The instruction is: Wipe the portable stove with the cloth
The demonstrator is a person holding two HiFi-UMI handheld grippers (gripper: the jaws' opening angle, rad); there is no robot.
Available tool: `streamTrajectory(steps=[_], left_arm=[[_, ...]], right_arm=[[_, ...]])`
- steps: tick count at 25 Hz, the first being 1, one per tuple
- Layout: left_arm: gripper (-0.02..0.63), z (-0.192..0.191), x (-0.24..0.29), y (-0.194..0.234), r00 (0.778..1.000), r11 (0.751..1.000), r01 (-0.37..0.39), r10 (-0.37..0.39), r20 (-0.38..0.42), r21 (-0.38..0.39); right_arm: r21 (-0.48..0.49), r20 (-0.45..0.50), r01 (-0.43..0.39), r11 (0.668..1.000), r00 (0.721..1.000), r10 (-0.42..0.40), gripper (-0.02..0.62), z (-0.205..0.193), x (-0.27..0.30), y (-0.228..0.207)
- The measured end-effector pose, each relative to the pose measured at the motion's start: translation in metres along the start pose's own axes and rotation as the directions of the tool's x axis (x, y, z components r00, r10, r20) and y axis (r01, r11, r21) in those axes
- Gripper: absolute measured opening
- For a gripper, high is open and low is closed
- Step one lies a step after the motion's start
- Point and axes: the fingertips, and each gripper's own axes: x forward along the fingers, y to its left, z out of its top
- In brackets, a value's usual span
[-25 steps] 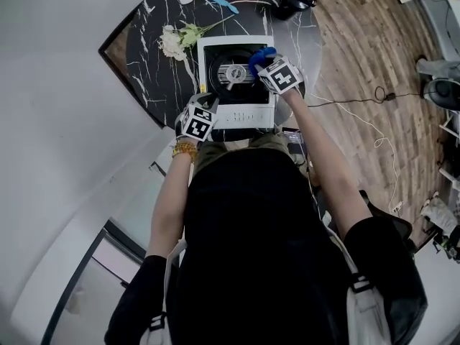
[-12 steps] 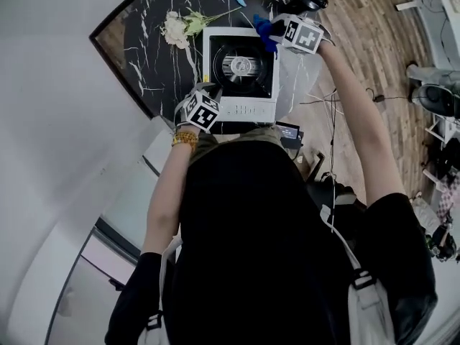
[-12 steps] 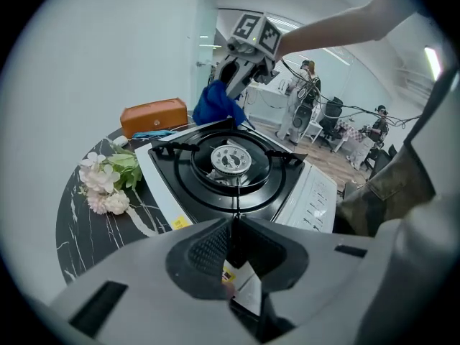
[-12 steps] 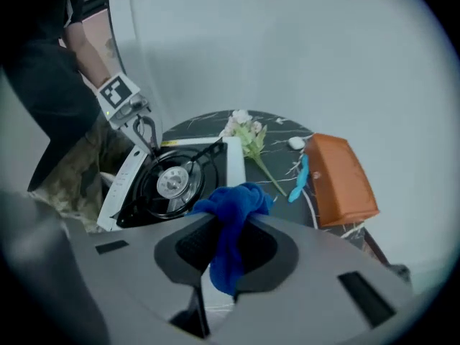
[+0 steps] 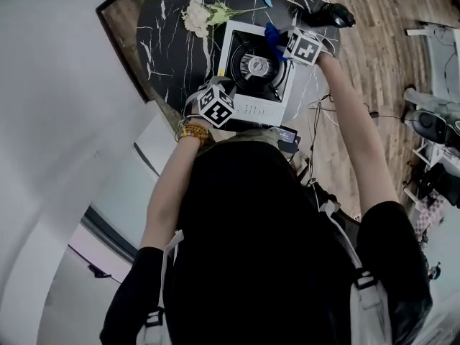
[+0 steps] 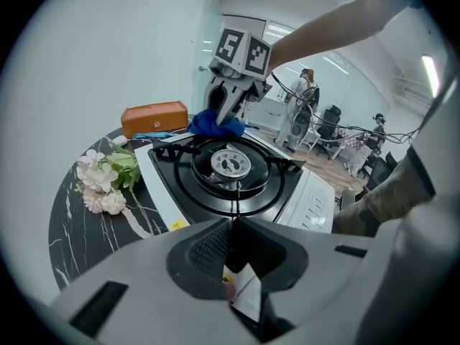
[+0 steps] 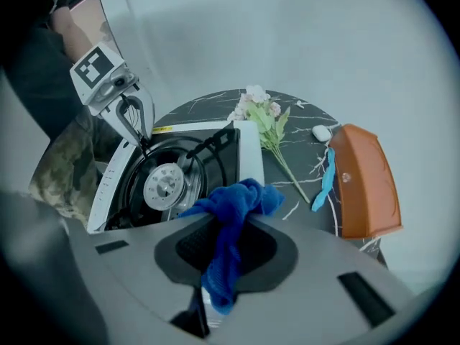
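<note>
On the dark marble worktop (image 5: pixel 162 27), a bunch of flowers (image 5: pixel 198 13) lies at the stove's ten o'clock. The left tool (image 6: pixel 231 227) is pinching the white rim of the stove (image 6: pixel 237 171) at its seven o'clock corner. The right tool (image 7: pixel 224 225) is clamped on the blue cloth (image 7: pixel 237 200), which sits bunched at the stove's one o'clock corner.

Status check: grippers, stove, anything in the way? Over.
Left gripper shut on stove near rim. Right gripper shut on blue cloth, at stove's far edge. Flowers beside stove, not on it.
</note>
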Motion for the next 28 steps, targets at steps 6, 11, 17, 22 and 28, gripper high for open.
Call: streamTrajectory(steps=[6,11,17,22,28], left_arm=[[0.023,0.007,0.004,-0.001,0.998,0.998,0.056,-0.056,-0.006,0.022],[0.025,0.005,0.0,0.004,0.997,0.997,0.075,-0.075,0.005,0.029],[0.031,0.001,-0.001,0.001,0.98,0.982,0.186,-0.184,0.077,-0.02],[0.038,-0.003,-0.001,0.003,0.966,0.974,0.227,-0.224,0.128,-0.01],[0.048,-0.004,-0.003,-0.001,0.934,0.942,0.333,-0.324,0.154,-0.04]], right_arm=[[0.005,0.095,-0.058,0.998,0.994,0.057,0.04,0.075,0.026,0.012],[0.111,0.133,-0.058,0.992,0.99,0.043,0.04,0.093,0.031,0.007],[0.644,0.409,0.078,0.761,0.805,-0.429,0.043,0.106,-0.038,-0.007],[0.442,0.175,0.348,0.827,0.871,-0.46,0.043,0.144,0.009,0.037],[0.487,-0.005,0.39,0.781,0.896,-0.445,0.041,0.129,0.046,0.027]])
